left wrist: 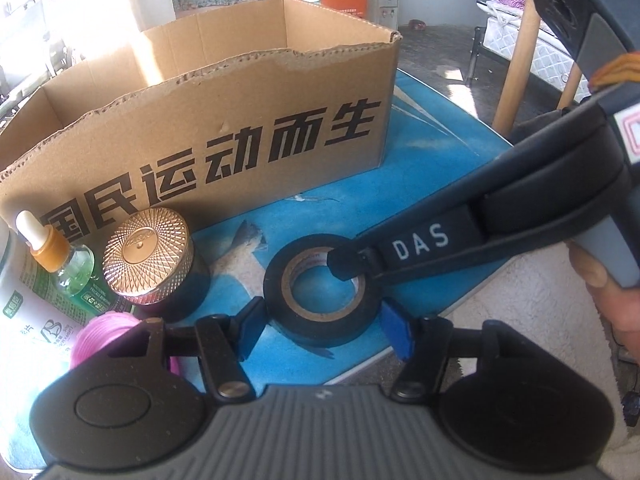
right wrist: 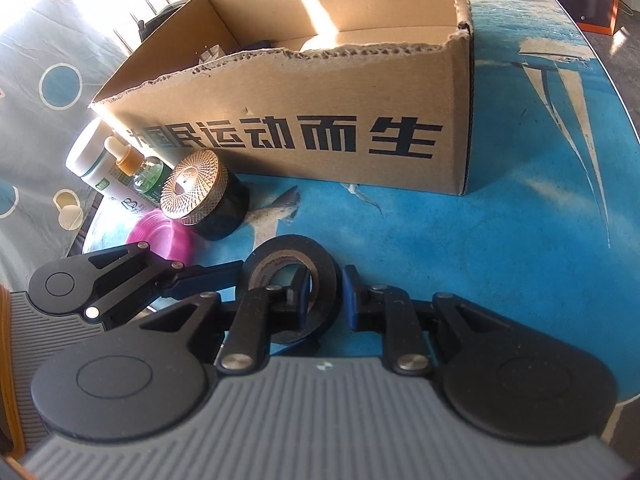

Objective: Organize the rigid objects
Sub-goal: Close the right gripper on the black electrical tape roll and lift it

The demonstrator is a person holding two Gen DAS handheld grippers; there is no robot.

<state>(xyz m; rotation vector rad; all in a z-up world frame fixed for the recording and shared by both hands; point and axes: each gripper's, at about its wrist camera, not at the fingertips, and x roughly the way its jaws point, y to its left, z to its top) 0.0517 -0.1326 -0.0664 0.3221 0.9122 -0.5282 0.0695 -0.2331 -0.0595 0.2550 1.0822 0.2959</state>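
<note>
A black tape roll [left wrist: 320, 292] lies flat on the blue table cover, in front of an open cardboard box [left wrist: 224, 120]. My left gripper [left wrist: 324, 328] is open, its blue pads on either side of the roll, not touching it. My right gripper [right wrist: 326, 298] has one finger inside the roll's hole and the other outside its wall [right wrist: 292, 280]; the jaws stand slightly apart around the wall. The right gripper's finger [left wrist: 344, 260] reaches into the roll in the left wrist view. The left gripper's arm [right wrist: 120, 280] shows left of the roll.
A gold-lidded black jar [left wrist: 152, 260], a green dropper bottle [left wrist: 60, 264], a white bottle [right wrist: 92, 152] and a pink spool [left wrist: 104, 332] stand left of the roll. The box [right wrist: 320, 92] holds some items. The table edge [right wrist: 624, 240] is at right.
</note>
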